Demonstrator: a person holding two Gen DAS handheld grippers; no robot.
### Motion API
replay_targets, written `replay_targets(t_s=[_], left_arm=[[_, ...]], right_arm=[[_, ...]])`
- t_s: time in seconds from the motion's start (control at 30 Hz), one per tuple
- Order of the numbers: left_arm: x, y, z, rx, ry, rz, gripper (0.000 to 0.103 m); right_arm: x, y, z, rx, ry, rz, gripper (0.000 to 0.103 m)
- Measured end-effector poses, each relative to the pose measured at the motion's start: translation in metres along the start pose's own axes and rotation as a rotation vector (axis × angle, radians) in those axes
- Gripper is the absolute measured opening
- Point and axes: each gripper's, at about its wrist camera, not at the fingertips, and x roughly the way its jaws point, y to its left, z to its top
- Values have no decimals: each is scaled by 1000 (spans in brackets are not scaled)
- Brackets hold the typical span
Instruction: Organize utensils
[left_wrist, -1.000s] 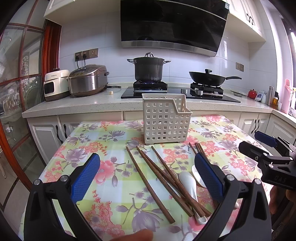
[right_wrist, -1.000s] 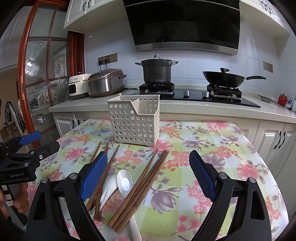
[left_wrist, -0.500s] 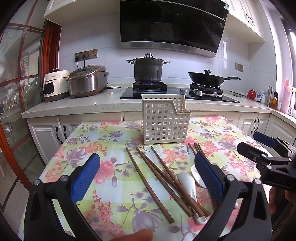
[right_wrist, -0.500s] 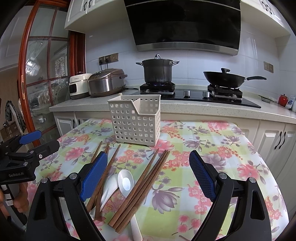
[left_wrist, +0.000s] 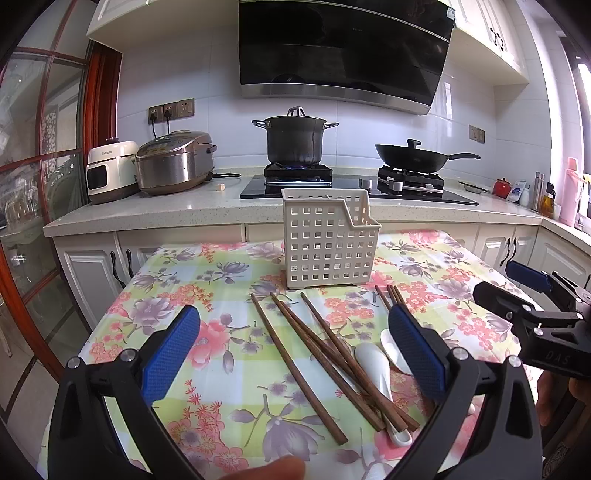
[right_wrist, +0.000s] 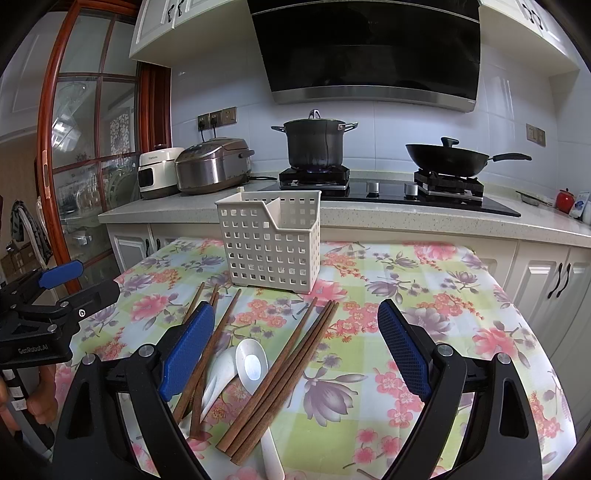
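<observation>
Hovering above the floral tablecloth (left_wrist: 207, 280), your left gripper (left_wrist: 295, 347) has its blue pads spread wide with nothing between them, which leaves room to drop over a chopstick without nudging its neighbours. At its 12 o'clock stands the white perforated caddy (left_wrist: 328, 243), upright near the far edge of the table, its cut-down side and open top giving you a way in. None of the utensils appears to be inside it, so I judge the sorting is not yet begun.

Fanned out between your pads lie the loose brown chopsticks (left_wrist: 314, 350), tips toward the caddy, flat on the cloth. Toward 3 o'clock, a white spoon (left_wrist: 373, 365) rests partly under them, and a second spoon (left_wrist: 393, 347) sits half hidden behind your right-hand pad.

Farther right, your right gripper (right_wrist: 295, 350) is likewise released and holds nothing, poised over a tight bundle of chopsticks (right_wrist: 280, 380); from there the caddy sits at 11 o'clock. I judge that bundle is the easiest first grab, though the crossing spoon may shift.
</observation>
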Motion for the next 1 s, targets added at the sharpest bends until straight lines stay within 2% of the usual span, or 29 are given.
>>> replay_targets(t_s=[1.0], left_arm=[[-1, 0, 1, -4, -2, -3, 99]], right_arm=[[-2, 0, 2, -2, -2, 4, 84]])
